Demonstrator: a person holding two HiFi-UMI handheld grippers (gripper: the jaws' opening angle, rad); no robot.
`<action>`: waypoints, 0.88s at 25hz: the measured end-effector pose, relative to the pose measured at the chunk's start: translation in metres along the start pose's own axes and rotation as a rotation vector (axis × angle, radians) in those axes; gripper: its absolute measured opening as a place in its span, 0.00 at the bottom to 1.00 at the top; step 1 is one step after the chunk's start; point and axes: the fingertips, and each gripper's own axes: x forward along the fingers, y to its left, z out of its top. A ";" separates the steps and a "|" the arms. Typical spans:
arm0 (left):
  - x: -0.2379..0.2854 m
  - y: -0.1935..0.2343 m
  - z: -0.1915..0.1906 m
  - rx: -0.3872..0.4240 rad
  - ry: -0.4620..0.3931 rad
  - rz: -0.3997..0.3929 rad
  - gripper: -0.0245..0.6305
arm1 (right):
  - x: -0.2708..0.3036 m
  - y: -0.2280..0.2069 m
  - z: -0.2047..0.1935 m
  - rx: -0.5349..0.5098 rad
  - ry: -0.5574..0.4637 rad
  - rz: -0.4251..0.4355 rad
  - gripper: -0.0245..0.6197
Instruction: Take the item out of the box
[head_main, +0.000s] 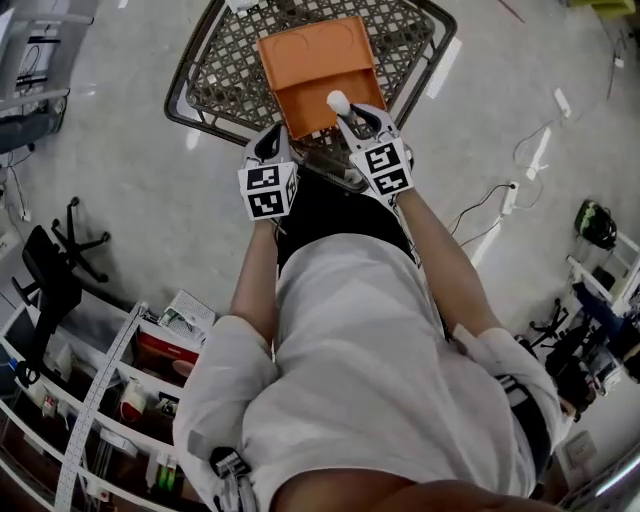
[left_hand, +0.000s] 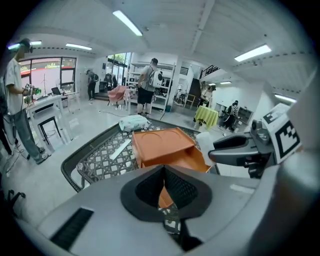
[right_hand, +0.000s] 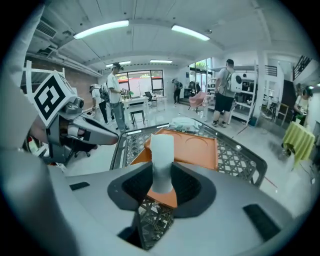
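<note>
An orange box (head_main: 320, 75) lies open on a black lattice table (head_main: 215, 70), its flap raised toward the far side. My right gripper (head_main: 350, 118) hovers over the box's near edge, shut on a white cylindrical item (head_main: 338, 101). In the right gripper view the item (right_hand: 162, 160) stands upright between the pads, above the box (right_hand: 195, 147). My left gripper (head_main: 272, 140) hangs just left of the right one, near the box's near left corner. The left gripper view shows its jaws (left_hand: 163, 175) meeting with nothing held, and the box (left_hand: 165, 145) beyond them.
A crumpled white bundle (left_hand: 132, 121) sits at the table's far end. Several people stand among desks and racks in the room behind. Shelving (head_main: 110, 390) and an office chair (head_main: 50, 265) stand at the left, and cables (head_main: 505, 200) trail across the floor at the right.
</note>
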 end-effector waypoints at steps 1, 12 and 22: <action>-0.005 -0.006 0.004 0.011 -0.023 0.001 0.05 | -0.010 0.000 0.004 0.004 -0.029 -0.019 0.21; -0.087 -0.076 0.047 0.089 -0.231 0.020 0.05 | -0.134 0.009 0.035 0.033 -0.287 -0.176 0.21; -0.164 -0.144 0.059 0.135 -0.345 -0.008 0.05 | -0.241 0.016 0.061 0.052 -0.487 -0.288 0.21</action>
